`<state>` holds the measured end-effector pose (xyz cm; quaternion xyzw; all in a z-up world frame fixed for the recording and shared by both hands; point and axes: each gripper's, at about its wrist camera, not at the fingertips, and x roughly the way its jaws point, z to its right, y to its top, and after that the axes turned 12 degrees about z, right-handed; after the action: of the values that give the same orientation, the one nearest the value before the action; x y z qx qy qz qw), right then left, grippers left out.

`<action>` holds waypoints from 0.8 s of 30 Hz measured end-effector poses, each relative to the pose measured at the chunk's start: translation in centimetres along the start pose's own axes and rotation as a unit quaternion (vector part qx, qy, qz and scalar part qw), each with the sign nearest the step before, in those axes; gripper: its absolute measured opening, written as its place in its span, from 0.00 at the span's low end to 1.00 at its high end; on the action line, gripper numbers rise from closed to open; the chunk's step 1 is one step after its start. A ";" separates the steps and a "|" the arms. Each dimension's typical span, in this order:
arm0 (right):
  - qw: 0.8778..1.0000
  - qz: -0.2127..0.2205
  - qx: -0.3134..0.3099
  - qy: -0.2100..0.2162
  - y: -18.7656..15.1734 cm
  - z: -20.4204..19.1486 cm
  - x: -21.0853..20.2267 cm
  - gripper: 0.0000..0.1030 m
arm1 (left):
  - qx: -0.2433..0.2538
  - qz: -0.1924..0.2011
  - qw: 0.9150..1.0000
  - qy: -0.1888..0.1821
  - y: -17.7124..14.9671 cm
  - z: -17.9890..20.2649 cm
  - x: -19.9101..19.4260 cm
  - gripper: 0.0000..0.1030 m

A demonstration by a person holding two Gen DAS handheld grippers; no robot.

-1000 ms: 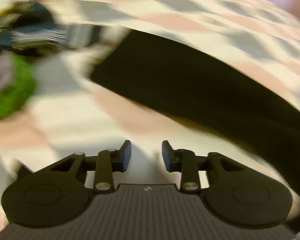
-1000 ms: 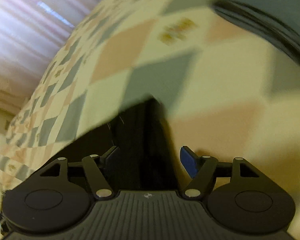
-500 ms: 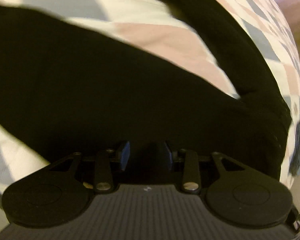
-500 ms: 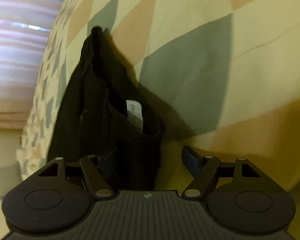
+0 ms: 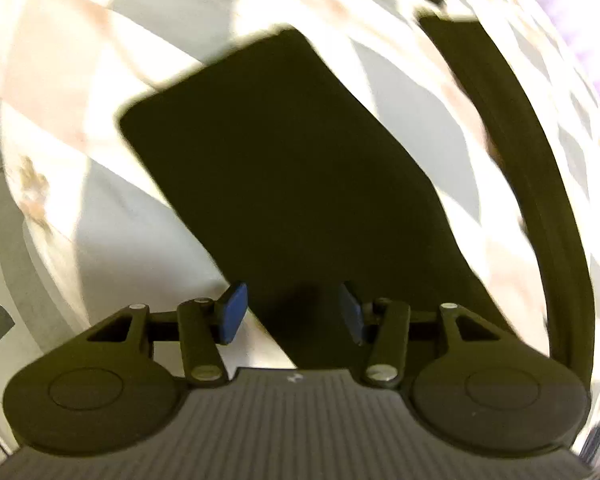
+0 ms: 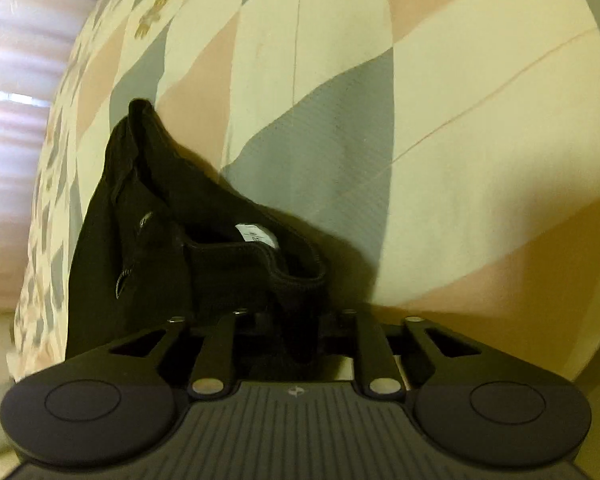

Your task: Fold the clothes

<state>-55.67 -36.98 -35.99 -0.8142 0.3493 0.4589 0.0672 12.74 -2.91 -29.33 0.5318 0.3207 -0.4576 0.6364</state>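
Black trousers lie on a checked bedspread. In the left wrist view one trouser leg [image 5: 284,168] stretches away from me to its hem, and a second leg [image 5: 512,152] runs along the right. My left gripper [image 5: 292,312] is open, its blue pads either side of the near leg, just above it. In the right wrist view the waistband [image 6: 260,256] with a white label [image 6: 258,234] bunches up in front. My right gripper [image 6: 298,340] is shut on the waistband; its fingertips are hidden in the cloth.
The bedspread [image 6: 440,128] has cream, pink and grey diamonds. The bed's left edge and a pale floor [image 5: 4,264] show in the left wrist view. Curtains [image 6: 16,80] hang at the far left in the right wrist view.
My right gripper has closed on the waistband. My left gripper has opened wider and swung round so the trouser leg lies lengthwise in front of it.
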 end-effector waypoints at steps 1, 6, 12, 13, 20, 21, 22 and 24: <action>1.000 0.004 -0.002 0.008 -0.3 -0.2 -0.3 0.44 | -0.013 0.006 1.000 0.002 0.7 -1.0 0.2 0.53; 0.999 0.011 0.019 0.023 -1.3 -0.3 -1.4 0.61 | -0.078 0.027 0.997 -0.003 3.0 -5.5 2.1 0.61; 0.998 0.039 0.045 0.021 -3.5 -0.4 -1.9 0.66 | -0.117 0.021 0.993 -0.018 4.3 -8.2 5.6 0.55; 0.998 0.044 0.048 0.020 -3.8 -0.4 -2.0 0.66 | -0.109 0.025 0.994 -0.020 4.6 -8.1 5.8 0.48; 0.996 0.051 0.050 -0.048 -3.5 -1.6 -2.2 0.08 | -0.037 0.050 0.996 -0.059 6.6 -7.9 1.2 0.03; 0.996 0.049 0.048 -0.052 -3.2 -1.9 -2.8 0.05 | -0.025 0.058 0.995 -0.072 7.0 -7.8 -0.2 0.03; 0.997 0.047 0.045 -0.047 -2.9 -2.3 -3.8 0.05 | -0.009 0.068 0.994 -0.083 7.3 -7.6 -1.8 0.03; 0.998 0.051 0.025 -0.027 -2.6 -3.1 -5.9 0.03 | 0.023 0.083 0.992 -0.093 7.7 -7.7 -4.2 0.04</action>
<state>-53.86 -33.42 -30.08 -0.7807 0.3993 0.4751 0.0734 18.85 5.67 -24.40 0.5263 0.2045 -0.4581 0.6865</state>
